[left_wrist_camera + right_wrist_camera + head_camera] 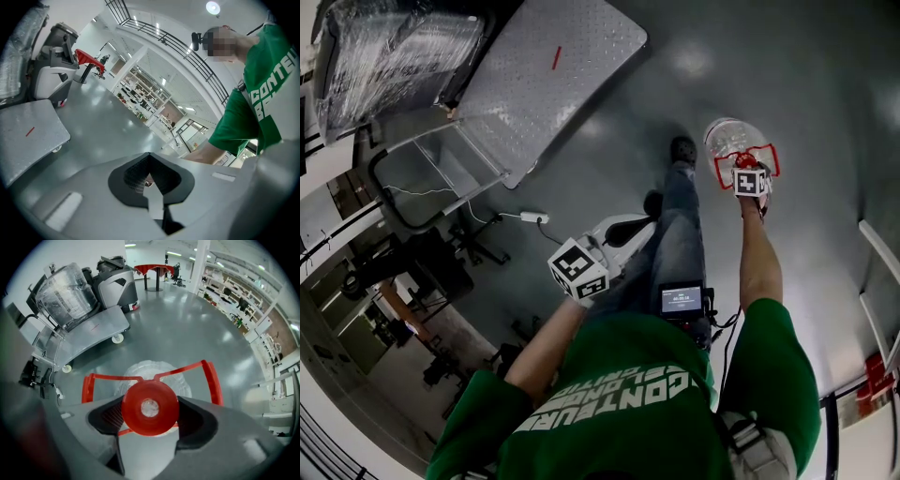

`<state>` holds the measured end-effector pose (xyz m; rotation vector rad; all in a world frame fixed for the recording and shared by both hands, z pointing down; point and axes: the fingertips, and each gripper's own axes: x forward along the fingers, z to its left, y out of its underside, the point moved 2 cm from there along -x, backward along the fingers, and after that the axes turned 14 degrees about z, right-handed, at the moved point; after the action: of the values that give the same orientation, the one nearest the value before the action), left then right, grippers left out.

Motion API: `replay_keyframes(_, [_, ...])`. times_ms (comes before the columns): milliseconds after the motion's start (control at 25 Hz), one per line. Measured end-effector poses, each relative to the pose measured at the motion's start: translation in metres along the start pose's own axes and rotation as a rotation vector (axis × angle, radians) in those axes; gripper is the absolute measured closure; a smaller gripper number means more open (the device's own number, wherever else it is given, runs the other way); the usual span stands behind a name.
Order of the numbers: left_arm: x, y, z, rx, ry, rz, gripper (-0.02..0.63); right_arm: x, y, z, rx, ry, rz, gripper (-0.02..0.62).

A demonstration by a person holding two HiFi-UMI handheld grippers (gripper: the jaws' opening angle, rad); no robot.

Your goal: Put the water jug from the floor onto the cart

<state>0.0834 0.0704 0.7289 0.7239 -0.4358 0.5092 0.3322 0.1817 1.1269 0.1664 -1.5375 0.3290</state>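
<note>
The water jug (731,139), clear with a red cap and a red carry frame, stands on the grey floor at the right. My right gripper (750,172) points straight down onto it. In the right gripper view the red cap (150,408) sits between the wide-spread jaws of the right gripper (150,420), and I see no pad pressing on it. The red frame (212,380) and clear body (157,372) show beyond. The flat grey cart (553,75) lies at upper left. My left gripper (630,228) hangs near the person's legs, its jaws shut and empty in the left gripper view (150,161).
A plastic-wrapped load (394,47) sits by the cart's handle (412,178). A white power strip (532,217) and its cable lie on the floor. A grey machine (115,284) and a red table (154,269) stand beyond the cart. White railings (881,262) run at the right.
</note>
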Motion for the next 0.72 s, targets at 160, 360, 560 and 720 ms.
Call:
replay_keyframes(160, [-0.009, -0.014, -0.002, 0.007, -0.005, -0.036, 0.597, -0.022, 0.001, -0.004, 0.003, -0.013, 0.020, 0.298])
replay_keyframes(360, [-0.033, -0.032, -0.018, 0.032, -0.021, -0.102, 0.597, -0.077, 0.006, 0.000, -0.001, -0.030, 0.013, 0.296])
replay_keyframes(560, [-0.063, -0.045, -0.034, 0.031, -0.031, -0.184, 0.597, -0.148, -0.013, 0.004, -0.051, -0.042, -0.130, 0.296])
replay_keyframes(720, [-0.085, -0.060, -0.032, 0.054, -0.060, -0.249, 0.597, -0.220, -0.057, 0.008, -0.086, -0.046, -0.292, 0.296])
